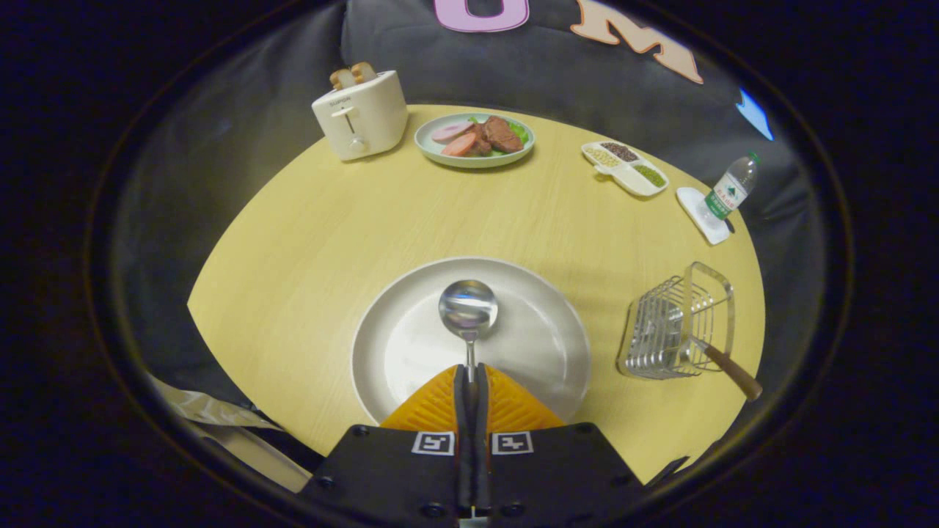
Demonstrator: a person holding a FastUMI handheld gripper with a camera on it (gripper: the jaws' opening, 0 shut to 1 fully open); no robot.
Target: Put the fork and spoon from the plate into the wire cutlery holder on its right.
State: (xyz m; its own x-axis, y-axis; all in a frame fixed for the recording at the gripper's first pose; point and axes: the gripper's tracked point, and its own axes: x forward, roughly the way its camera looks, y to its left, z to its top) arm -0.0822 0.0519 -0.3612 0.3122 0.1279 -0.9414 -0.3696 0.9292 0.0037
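Tongs clenched on the spoon handle, bowl held out over the plate for carrying. The wire holder right of it apparently already holds the fork.

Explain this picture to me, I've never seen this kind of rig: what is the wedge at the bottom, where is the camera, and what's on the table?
The camera rides on a hand-held gripper and looks forward along its two fingers; those form the wedge. A person carries it; there is no robot arm. The fingers are shut on the handle of a spoon, whose bowl is over a white plate. To the right stands the wire holder with a wooden-handled utensil already in it. Farther back on the round table are a toaster, a plate of food, a divided snack tray and a bottle on a coaster.
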